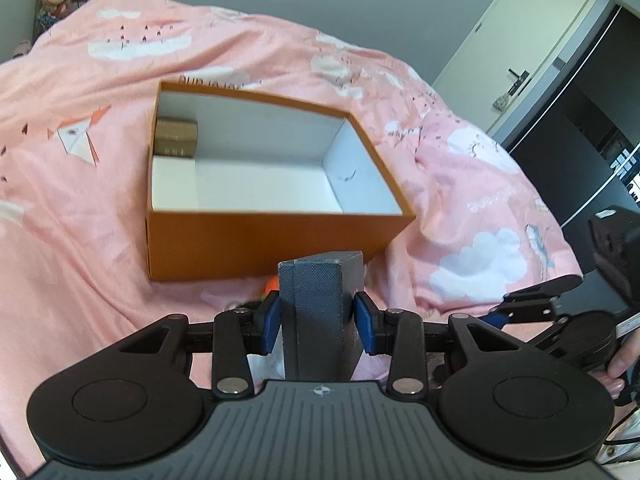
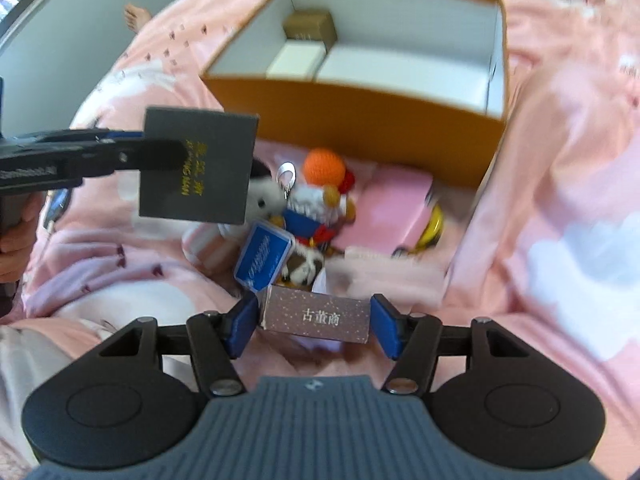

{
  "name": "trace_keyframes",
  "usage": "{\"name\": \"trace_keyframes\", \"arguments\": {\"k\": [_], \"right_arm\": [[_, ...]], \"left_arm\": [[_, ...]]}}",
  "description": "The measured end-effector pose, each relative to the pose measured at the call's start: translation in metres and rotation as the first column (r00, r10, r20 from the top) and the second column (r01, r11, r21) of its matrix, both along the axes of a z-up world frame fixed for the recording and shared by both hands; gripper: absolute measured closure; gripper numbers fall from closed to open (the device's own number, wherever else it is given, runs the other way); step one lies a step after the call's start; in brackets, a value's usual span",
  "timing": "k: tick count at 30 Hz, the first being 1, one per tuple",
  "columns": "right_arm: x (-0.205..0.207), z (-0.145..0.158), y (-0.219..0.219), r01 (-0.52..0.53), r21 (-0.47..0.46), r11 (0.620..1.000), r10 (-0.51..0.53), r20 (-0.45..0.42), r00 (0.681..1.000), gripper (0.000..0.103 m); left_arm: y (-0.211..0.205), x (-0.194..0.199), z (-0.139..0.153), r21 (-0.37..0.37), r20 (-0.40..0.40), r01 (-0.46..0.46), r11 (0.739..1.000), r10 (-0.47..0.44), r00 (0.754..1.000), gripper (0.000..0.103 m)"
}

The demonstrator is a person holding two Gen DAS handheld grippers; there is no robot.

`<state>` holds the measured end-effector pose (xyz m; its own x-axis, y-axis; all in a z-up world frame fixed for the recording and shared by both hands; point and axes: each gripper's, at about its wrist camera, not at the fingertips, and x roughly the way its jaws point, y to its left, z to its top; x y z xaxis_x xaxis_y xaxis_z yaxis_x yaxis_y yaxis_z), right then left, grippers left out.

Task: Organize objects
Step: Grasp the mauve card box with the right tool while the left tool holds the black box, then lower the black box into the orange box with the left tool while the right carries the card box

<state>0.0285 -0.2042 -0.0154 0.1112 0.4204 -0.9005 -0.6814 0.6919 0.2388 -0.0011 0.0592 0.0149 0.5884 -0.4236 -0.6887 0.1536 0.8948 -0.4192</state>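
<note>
On the pink cloud-print bed [image 1: 100, 208], one orange cardboard box [image 1: 256, 240] holds two small boxes, left jaws clamping a dark grey box [image 1: 312, 312], right jaws gripping a speckled mauve box [image 2: 316, 318].

Orange box [image 1: 272, 240] mostly free; cartons [image 1: 176, 138] fill one corner.

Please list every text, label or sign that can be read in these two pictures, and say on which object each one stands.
"古董商": white characters on the speckled brown box between the right gripper fingers.
Gold lettering on the dark grey box in the left gripper: blurred, unreadable.
White script on the blue card box: blurred, unreadable.
Dark print on the orange box far rim: upside down, unreadable.
Print on the small brown box inside: too small.
</note>
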Motion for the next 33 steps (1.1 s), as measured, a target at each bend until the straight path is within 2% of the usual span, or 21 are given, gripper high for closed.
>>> {"name": "trace_keyframes", "arguments": {"k": [5,11,14,16,20,25,29,33], "right_arm": [[0.007,0.041,-0.004,-0.006,0.086,0.996,0.0,0.061,0.998,0.04],[0.033,0.081,0.0,0.0,0.18,0.984,-0.035,0.188,0.982,0.04],[0.053,0.091,0.006,0.016,0.209,0.978,-0.068,0.246,0.967,0.04],[0.069,0.093,0.011,0.034,0.227,0.973,-0.095,0.266,0.959,0.041],[0.106,0.087,0.024,0.068,0.24,0.968,-0.129,0.249,0.96,0.041],[0.136,0.057,0.052,0.079,0.125,0.989,-0.114,0.298,0.948,0.041],[0.156,0.03,0.065,0.085,0.08,0.993,-0.103,0.252,0.962,0.041],[0.167,0.015,0.077,0.08,0.042,0.996,-0.087,0.221,0.971,0.041]], "left_arm": [[0.008,0.01,0.023,-0.009,0.047,0.0,1.0,0.001,0.999,0.06],[0.009,0.038,0.052,0.05,0.138,-0.015,0.999,0.008,0.99,0.06],[0.008,0.064,0.053,0.065,0.159,-0.048,0.997,0.037,0.987,0.06],[0.007,0.086,0.044,0.059,0.139,-0.055,0.997,0.046,0.989,0.06],[0.007,0.129,0.01,0.03,0.04,-0.042,0.999,0.041,0.998,0.06],[0.01,0.162,-0.032,0.029,-0.062,-0.043,0.999,0.045,0.997,0.06],[0.007,0.177,-0.052,0.068,-0.102,-0.034,0.997,0.041,0.994,0.06],[0.006,0.195,-0.066,0.075,-0.152,-0.015,0.997,0.027,0.988,0.06]]}}
